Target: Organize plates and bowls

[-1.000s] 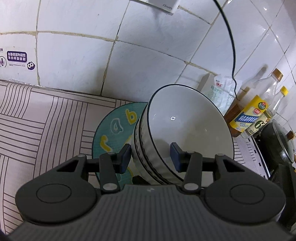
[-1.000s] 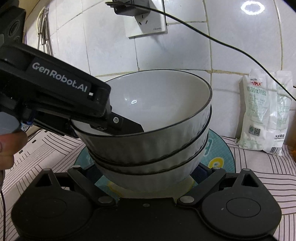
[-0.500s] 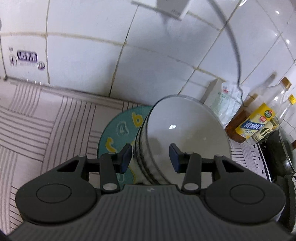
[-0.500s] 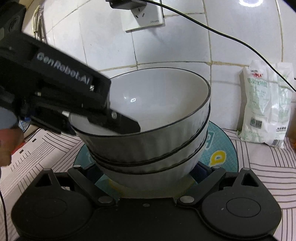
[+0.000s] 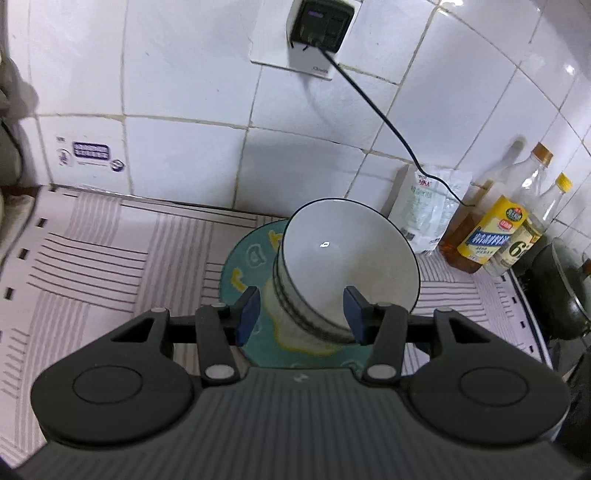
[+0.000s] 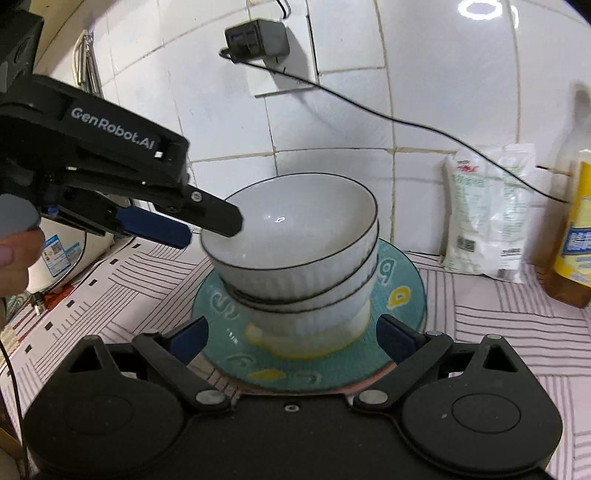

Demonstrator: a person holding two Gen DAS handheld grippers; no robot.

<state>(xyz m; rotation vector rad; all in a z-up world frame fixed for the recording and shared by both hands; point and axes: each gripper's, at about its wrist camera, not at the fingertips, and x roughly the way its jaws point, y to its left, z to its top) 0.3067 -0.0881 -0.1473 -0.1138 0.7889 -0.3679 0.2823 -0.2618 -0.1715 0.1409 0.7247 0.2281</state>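
Three white ribbed bowls nested on a teal plate, both grippers spread and holding nothing.

Taking the stack of white black-rimmed ceramic bowls [image 6: 299,258] as landmark: to its left the left gripper [image 5: 301,310] hangs above the rim with its blue-padded fingers apart, one on each side of the top bowl and, as far as I can tell, clear of it, likely just letting go. The stack sits centred on the round teal patterned plate [image 6: 402,291], probably so the dishes sit as one pile. The right gripper [image 6: 291,338] is released, fingers wide beside the bottom bowl. Beneath lies a striped pinkish counter mat [image 5: 92,258]; behind, a white tiled wall [image 5: 192,66] with a plugged socket [image 5: 317,29]; to the right, a white packet [image 6: 487,210] and oil bottles [image 5: 495,229].
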